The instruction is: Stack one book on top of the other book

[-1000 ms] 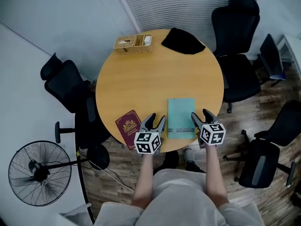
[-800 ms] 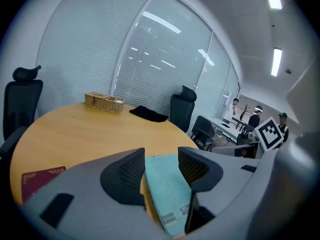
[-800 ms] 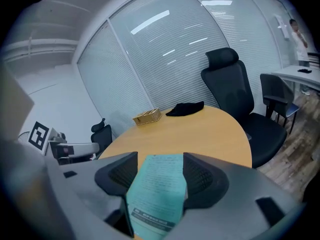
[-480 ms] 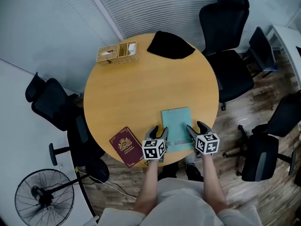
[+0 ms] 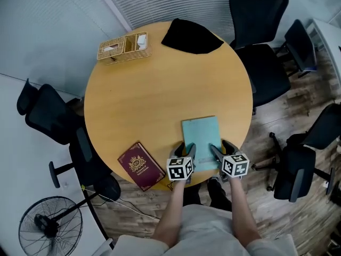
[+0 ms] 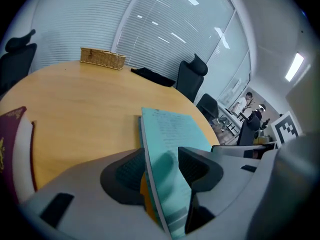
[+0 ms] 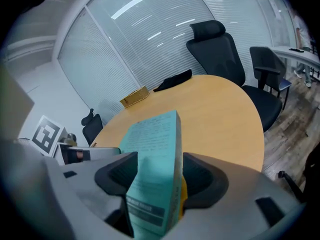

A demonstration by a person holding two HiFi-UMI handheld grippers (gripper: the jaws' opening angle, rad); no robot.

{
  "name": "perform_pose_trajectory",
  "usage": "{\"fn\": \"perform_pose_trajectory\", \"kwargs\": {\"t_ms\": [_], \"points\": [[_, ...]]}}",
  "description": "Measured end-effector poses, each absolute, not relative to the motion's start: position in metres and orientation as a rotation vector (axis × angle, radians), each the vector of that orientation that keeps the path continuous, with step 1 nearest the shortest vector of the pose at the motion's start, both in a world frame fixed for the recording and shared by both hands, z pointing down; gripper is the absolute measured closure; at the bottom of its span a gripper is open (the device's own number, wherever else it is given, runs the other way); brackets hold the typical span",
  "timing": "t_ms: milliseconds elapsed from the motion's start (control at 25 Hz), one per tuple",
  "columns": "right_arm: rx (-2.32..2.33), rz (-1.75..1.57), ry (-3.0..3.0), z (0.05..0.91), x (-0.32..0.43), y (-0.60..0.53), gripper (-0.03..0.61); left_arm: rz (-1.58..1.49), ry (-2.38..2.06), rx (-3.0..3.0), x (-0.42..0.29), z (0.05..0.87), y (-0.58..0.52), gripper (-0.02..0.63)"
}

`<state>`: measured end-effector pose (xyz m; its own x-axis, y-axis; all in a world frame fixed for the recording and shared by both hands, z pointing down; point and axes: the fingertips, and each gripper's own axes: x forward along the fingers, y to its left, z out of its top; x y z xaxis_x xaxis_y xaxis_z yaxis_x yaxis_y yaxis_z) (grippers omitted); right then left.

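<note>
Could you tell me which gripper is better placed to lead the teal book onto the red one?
Left, probably. The teal book sits between the jaws of left gripper and right gripper alike, but the left is nearer the red book.

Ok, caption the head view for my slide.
Left gripper and right gripper clasp the teal book at its near edge; red book lies apart on the table.

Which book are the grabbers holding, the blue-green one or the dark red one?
The teal book. It sits between the jaws of the left gripper and the right gripper. The dark red book lies apart, untouched.
</note>
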<state>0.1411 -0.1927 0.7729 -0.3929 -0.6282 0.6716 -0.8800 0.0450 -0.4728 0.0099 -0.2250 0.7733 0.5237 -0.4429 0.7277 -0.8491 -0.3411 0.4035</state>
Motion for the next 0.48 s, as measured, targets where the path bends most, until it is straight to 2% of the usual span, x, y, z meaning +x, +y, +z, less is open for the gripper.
{"fn": "perform_pose_trajectory", "kwargs": {"t_ms": [480], "points": [[1.505, 1.379, -2.038, 0.793, 0.134, -0.183, 0.301, 0.567, -1.084, 1.880, 0.015, 0.784, -0.215, 0.390]]}}
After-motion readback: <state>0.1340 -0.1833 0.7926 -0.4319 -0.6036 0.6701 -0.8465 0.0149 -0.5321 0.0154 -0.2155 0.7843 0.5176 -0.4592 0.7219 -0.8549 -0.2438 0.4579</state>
